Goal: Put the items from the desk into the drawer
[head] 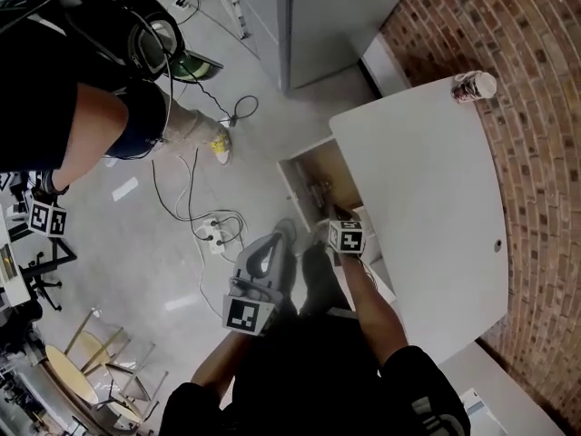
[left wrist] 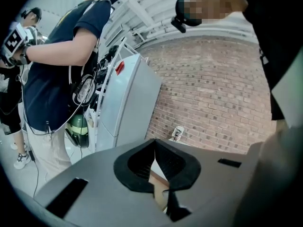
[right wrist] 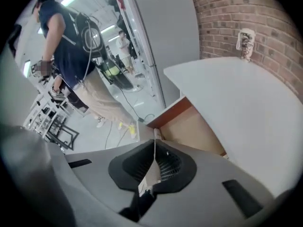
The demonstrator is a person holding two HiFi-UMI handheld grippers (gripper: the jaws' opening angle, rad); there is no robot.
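A white desk (head: 427,207) stands against the brick wall. Its only item is a patterned can (head: 474,86) upright at the far corner, also in the left gripper view as the can (left wrist: 178,133) and in the right gripper view as the can (right wrist: 245,44). The drawer (head: 320,182) is pulled out on the desk's left side, and its wooden inside (right wrist: 191,126) looks bare where visible. My right gripper (head: 334,214) hangs over the drawer's near end, its jaws shut (right wrist: 155,142) with nothing seen between them. My left gripper (head: 281,232) is left of the drawer above the floor, also shut (left wrist: 154,142).
A person in a dark top (head: 82,107) stands at the left and holds another marker cube (head: 47,218). Cables and a power strip (head: 213,232) lie on the floor. A grey cabinet (head: 318,16) stands behind the drawer. The brick wall (head: 536,134) bounds the right.
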